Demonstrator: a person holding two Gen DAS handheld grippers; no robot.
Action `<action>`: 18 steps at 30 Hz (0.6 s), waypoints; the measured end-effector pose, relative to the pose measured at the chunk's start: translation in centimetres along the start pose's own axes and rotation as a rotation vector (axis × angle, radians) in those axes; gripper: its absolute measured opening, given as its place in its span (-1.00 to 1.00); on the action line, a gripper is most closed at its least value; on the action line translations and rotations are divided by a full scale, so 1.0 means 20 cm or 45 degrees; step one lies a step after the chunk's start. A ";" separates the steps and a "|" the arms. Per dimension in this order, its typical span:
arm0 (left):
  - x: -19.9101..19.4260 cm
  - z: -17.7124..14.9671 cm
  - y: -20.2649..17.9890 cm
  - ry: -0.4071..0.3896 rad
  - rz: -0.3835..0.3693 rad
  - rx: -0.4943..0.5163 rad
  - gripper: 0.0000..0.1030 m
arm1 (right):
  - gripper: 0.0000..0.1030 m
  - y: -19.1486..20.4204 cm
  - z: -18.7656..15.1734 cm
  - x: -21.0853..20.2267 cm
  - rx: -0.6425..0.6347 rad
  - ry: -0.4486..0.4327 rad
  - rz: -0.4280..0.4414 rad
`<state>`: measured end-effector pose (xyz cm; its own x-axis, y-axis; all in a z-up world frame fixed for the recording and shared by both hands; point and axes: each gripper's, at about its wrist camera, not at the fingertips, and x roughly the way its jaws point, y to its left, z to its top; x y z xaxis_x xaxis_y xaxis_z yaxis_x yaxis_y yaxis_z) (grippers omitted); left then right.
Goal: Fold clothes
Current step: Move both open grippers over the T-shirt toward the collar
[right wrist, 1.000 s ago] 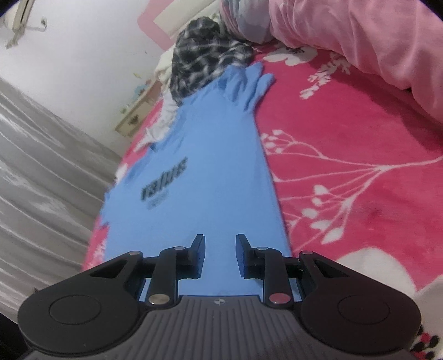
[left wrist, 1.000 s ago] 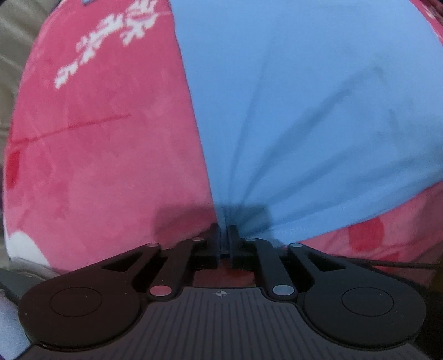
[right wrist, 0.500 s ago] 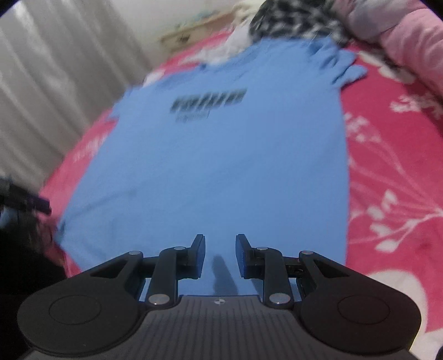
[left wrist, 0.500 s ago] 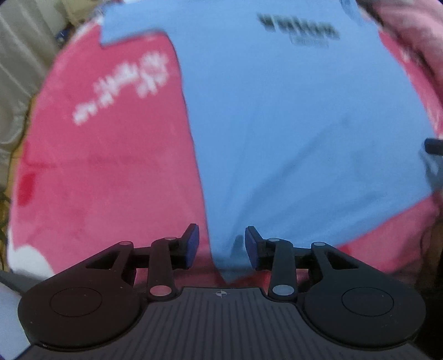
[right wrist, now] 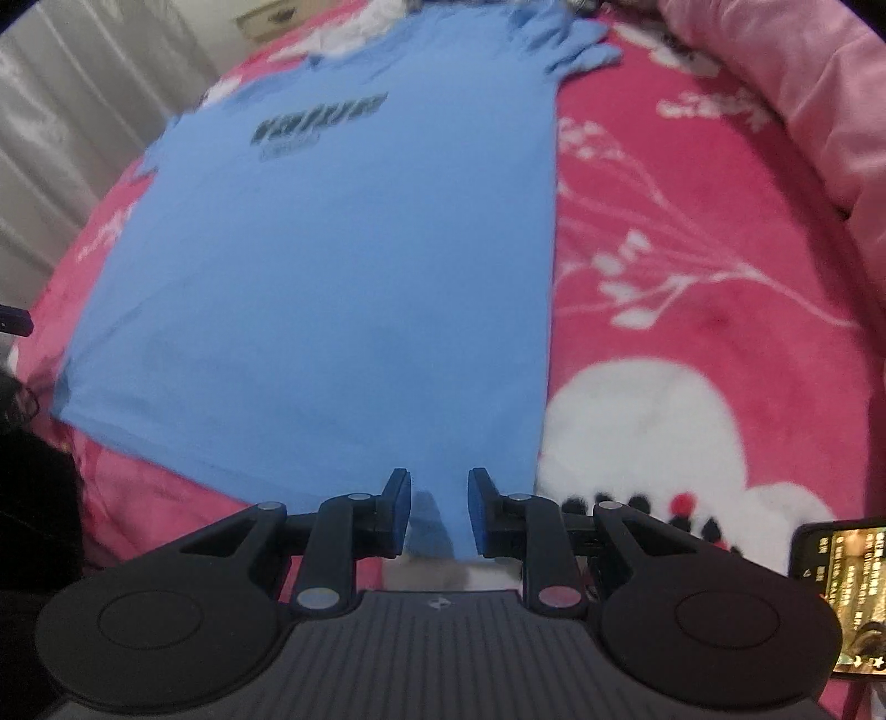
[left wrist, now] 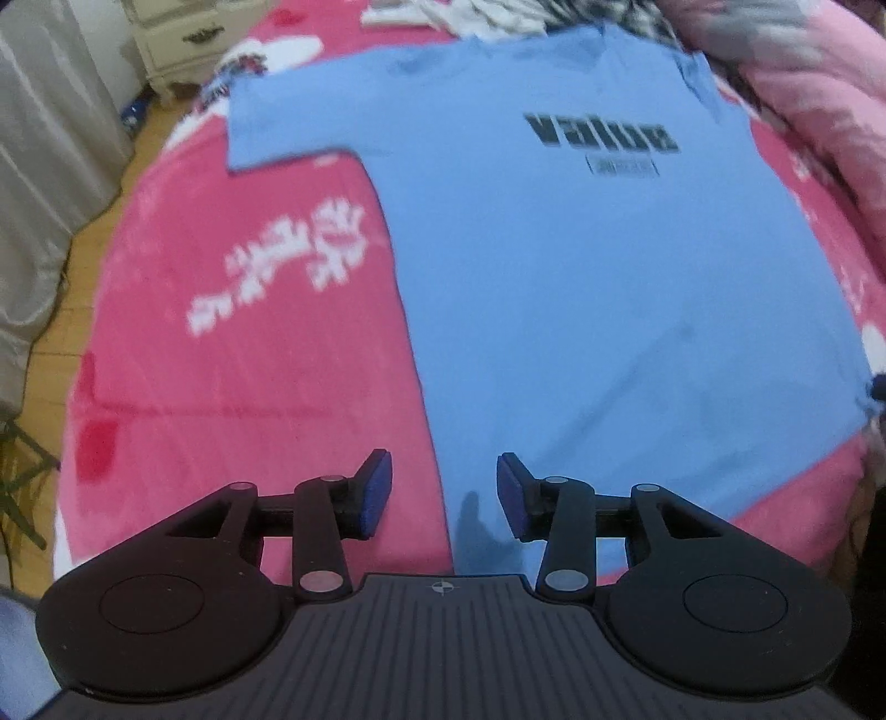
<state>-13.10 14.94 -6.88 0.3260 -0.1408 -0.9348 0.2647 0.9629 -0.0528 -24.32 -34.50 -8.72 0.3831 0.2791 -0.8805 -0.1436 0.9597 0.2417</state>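
Red bedding with white floral print [left wrist: 232,343] covers the bed and fills both wrist views, with a pale curtain [left wrist: 39,166] and a cream bedside cabinet [left wrist: 183,39] beyond its far corner. Along the right side of the bed lies a bunched pink quilt [right wrist: 803,83].

Spread flat on the bedding is a light blue T-shirt [left wrist: 581,288], front up, its dark printed lettering [left wrist: 601,130] toward the far end and one short sleeve stretched out to the left in the left wrist view. Its hem runs along the near edge of the bed, closest to both grippers.

Over the hem's left corner, the left gripper [left wrist: 443,490] points steeply down; its jaws are opening, and the shirt's side edge passes below the gap between the blue pads without either pad pressing on it. At the hem's opposite corner, the right gripper [right wrist: 440,512] has a narrower gap that is closing, the shirt's corner showing in the gap between the pads and neither pad plainly pressing on it.

A phone [right wrist: 841,592] with a lit screen lies on the bedding just right of the right gripper.
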 end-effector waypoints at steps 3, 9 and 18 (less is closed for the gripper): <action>0.01 0.03 0.01 -0.033 -0.003 -0.011 -0.15 | -0.52 0.02 0.02 -0.03 0.007 -0.044 0.006; -0.03 0.01 -0.02 -0.142 -0.036 -0.040 -0.02 | -0.52 0.03 0.05 -0.05 0.010 -0.086 0.006; -0.09 0.36 -0.10 -0.177 -0.053 -0.006 0.03 | -0.52 0.01 0.23 -0.12 0.040 -0.270 0.124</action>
<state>-7.72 11.58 -2.68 0.4373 -0.2107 -0.8743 0.2761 0.9567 -0.0925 -21.14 -34.91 -4.65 0.5522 0.3682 -0.7480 -0.1620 0.9275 0.3369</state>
